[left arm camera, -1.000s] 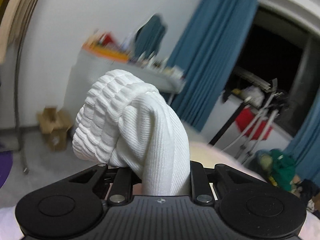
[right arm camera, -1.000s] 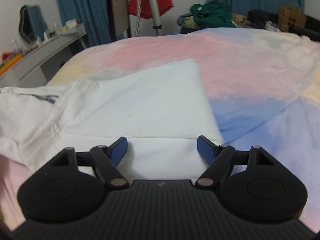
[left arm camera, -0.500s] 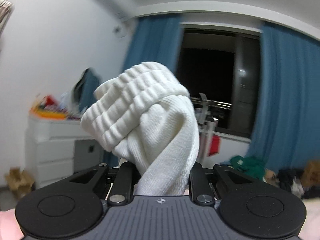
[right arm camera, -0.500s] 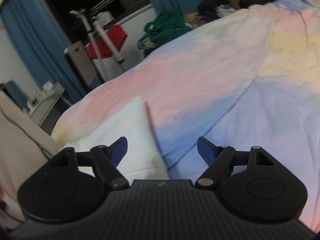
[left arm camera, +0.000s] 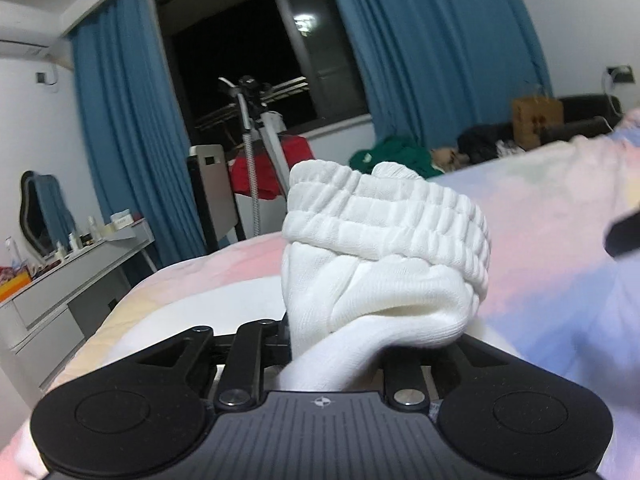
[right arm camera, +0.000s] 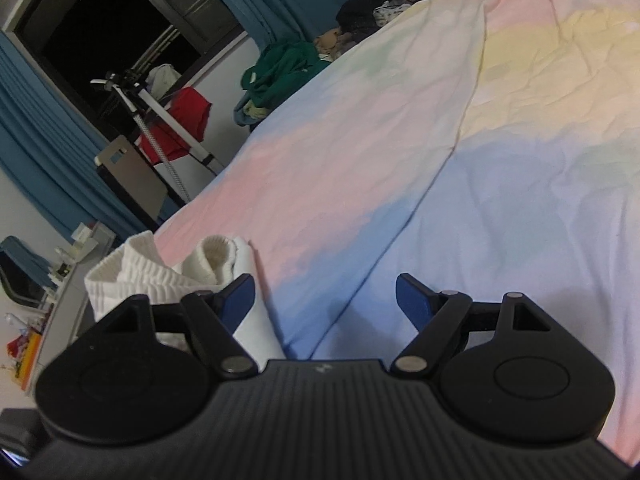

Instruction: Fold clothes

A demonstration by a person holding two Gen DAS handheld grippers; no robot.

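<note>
A white ribbed garment [left arm camera: 384,264] is bunched up in my left gripper [left arm camera: 332,344], which is shut on it; its elastic cuff folds over the top and hides the fingertips. The rest of the white garment [left arm camera: 224,304] lies on the pastel bedsheet [left arm camera: 560,280] beneath. In the right wrist view the same white bunch [right arm camera: 160,276] sits at the lower left, just beyond the left finger. My right gripper [right arm camera: 325,300] is open and empty above the bedsheet [right arm camera: 440,200].
A dark shape, likely the other gripper [left arm camera: 624,232], shows at the right edge of the left wrist view. Beyond the bed stand a clothes steamer with a red garment [right arm camera: 180,120], a green clothes pile [right arm camera: 288,64], blue curtains [left arm camera: 432,48] and a grey dresser [left arm camera: 72,280].
My left gripper has swung down from facing the window toward the bed, still holding the white bunch. My right gripper has turned right over the sheet; the white bunch now shows at its left.
</note>
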